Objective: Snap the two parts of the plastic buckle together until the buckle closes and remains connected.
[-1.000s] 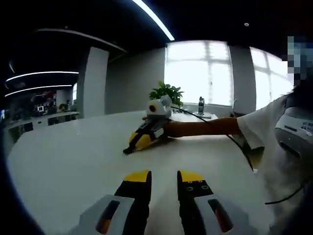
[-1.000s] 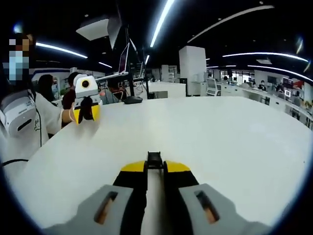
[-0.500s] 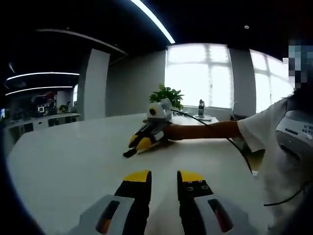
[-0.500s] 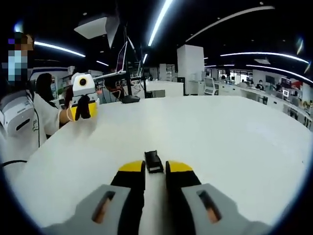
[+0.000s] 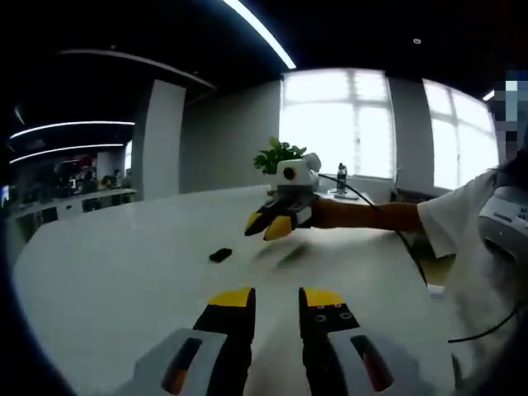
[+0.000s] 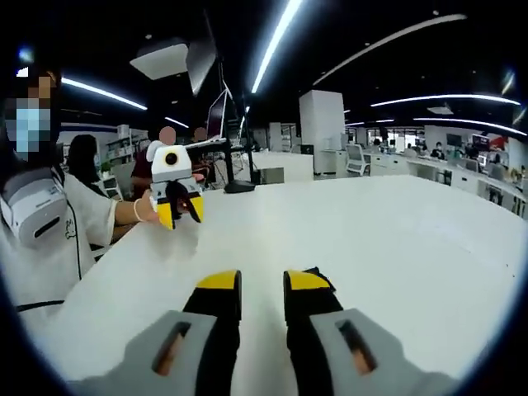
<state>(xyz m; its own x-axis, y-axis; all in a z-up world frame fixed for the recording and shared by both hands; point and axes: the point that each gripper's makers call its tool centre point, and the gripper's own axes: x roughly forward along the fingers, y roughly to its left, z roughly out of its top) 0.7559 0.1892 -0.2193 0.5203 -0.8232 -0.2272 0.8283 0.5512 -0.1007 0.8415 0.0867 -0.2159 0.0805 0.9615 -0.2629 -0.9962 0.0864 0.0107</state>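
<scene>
A small black buckle piece point(image 5: 220, 255) lies alone on the white table point(image 5: 115, 280), ahead and to the left of my left gripper point(image 5: 276, 299). That gripper is open and holds nothing. In the left gripper view my right gripper point(image 5: 266, 224) hangs above the table, right of the buckle piece, with its yellow-tipped jaws apart. In its own view my right gripper point(image 6: 262, 282) is open and holds nothing. A black bit point(image 6: 317, 271) peeks past its right jaw tip; I cannot tell what it is. The left gripper point(image 6: 179, 213) appears at the left, in a hand.
A person in a white sleeve point(image 5: 462, 223) stands at the table's right edge, with a cable point(image 5: 412, 264) trailing down. A potted plant point(image 5: 276, 153) and a bottle point(image 5: 339, 177) stand by the bright window. A monitor stand point(image 6: 239, 186) sits on the far table edge.
My right gripper opened, let go of the buckle piece and rose up and away from it. The piece stays on the table. The left gripper barely moved.
</scene>
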